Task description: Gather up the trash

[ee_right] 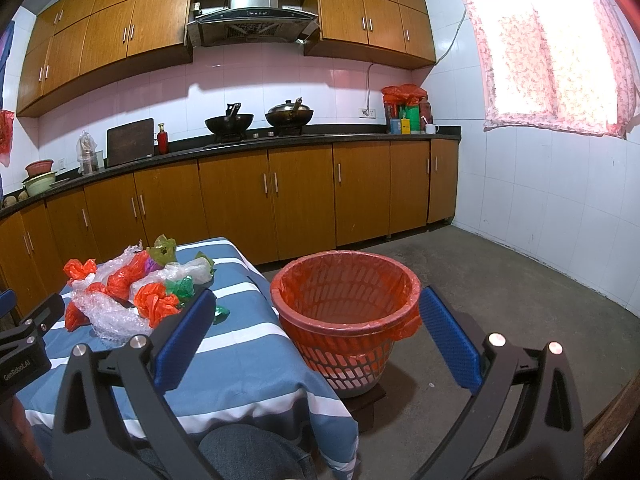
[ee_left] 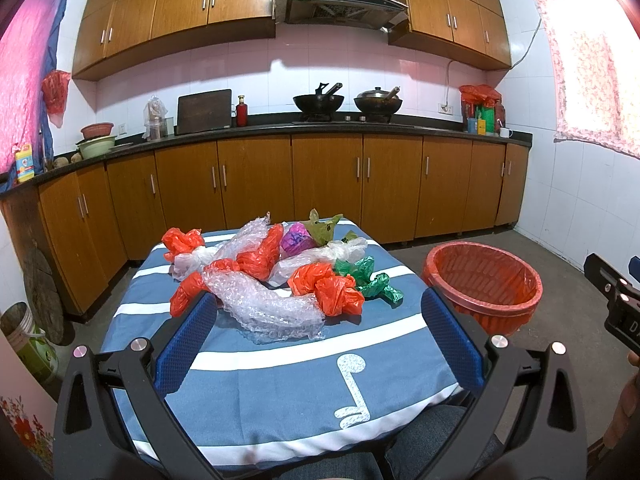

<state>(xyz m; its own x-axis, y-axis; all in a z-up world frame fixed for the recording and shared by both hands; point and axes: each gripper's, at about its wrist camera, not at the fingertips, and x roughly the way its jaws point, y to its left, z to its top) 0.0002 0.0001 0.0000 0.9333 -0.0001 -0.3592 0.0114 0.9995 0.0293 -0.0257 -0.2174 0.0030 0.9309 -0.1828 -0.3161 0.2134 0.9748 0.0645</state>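
Left wrist view: the left gripper (ee_left: pixel 318 312) has its blue jaws wide open and holds nothing. In the middle of the frame, a pile of crumpled plastic bags in red, green and clear (ee_left: pixel 276 268) lies on the small counter with the blue and white striped cloth (ee_left: pixel 288 376). A long piece of clear bubble wrap (ee_left: pixel 264 304) sits at the front of the pile. Right wrist view: the right gripper (ee_right: pixel 316 320) also has its jaws wide open and empty. The round red plastic basket with a red bag liner (ee_right: pixel 344 312) stands on the floor, just beside the counter, in the middle of the frame.
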